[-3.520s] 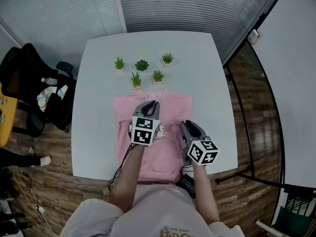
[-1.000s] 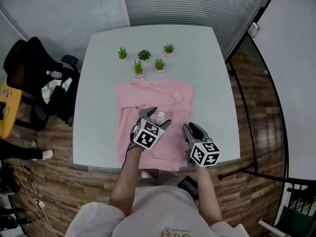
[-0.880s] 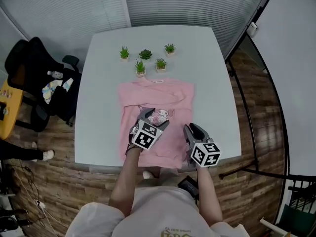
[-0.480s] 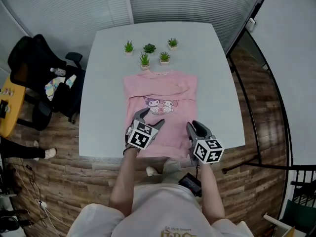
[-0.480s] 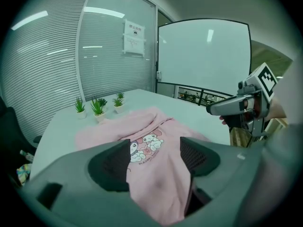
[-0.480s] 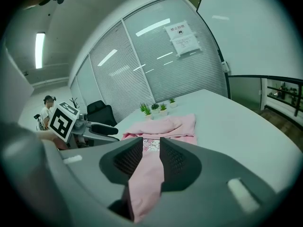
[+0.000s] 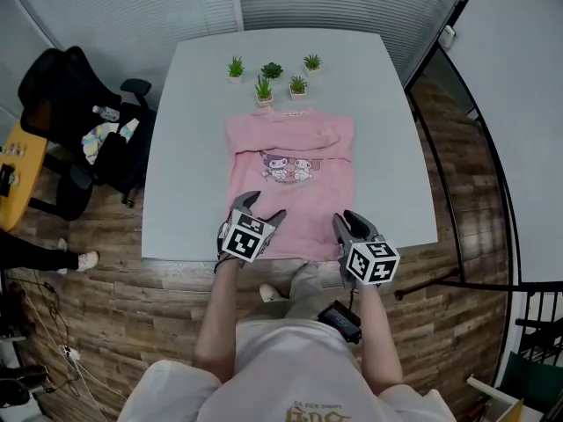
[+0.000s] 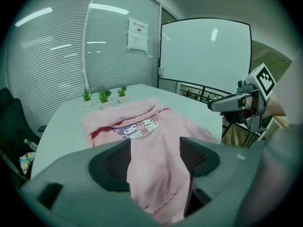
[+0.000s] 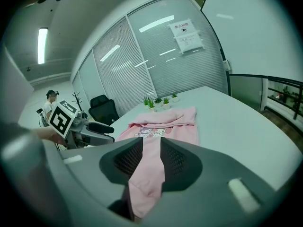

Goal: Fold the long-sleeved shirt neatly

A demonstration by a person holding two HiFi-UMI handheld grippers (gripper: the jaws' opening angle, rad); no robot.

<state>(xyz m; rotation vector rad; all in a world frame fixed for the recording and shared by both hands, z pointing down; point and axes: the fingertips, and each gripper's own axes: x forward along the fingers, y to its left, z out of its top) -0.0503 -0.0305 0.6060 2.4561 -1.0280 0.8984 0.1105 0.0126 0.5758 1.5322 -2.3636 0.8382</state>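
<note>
The pink long-sleeved shirt (image 7: 290,192) lies flat on the white table (image 7: 189,165), its cartoon print facing up. Both sleeves are folded across the chest and its hem reaches the near edge. My left gripper (image 7: 262,207) hovers over the hem's left corner with its jaws wide open. In the left gripper view the shirt (image 8: 142,126) shows through the gap, not pinched. Over the hem's right corner, my right gripper (image 7: 347,220) keeps a narrow gap between its jaws. There the pink cloth (image 9: 163,124) shows through the gap, and I see no pinch.
Several small potted plants (image 7: 273,73) stand just beyond the collar. A black chair (image 7: 62,112) with clutter and a yellow table (image 7: 9,174) are on the left. Wooden floor surrounds the table, with a glass wall behind it.
Both grippers have drawn back from over the middle of the shirt to its hem at the near edge. The shirt has stayed in place. The view has shifted back too.
</note>
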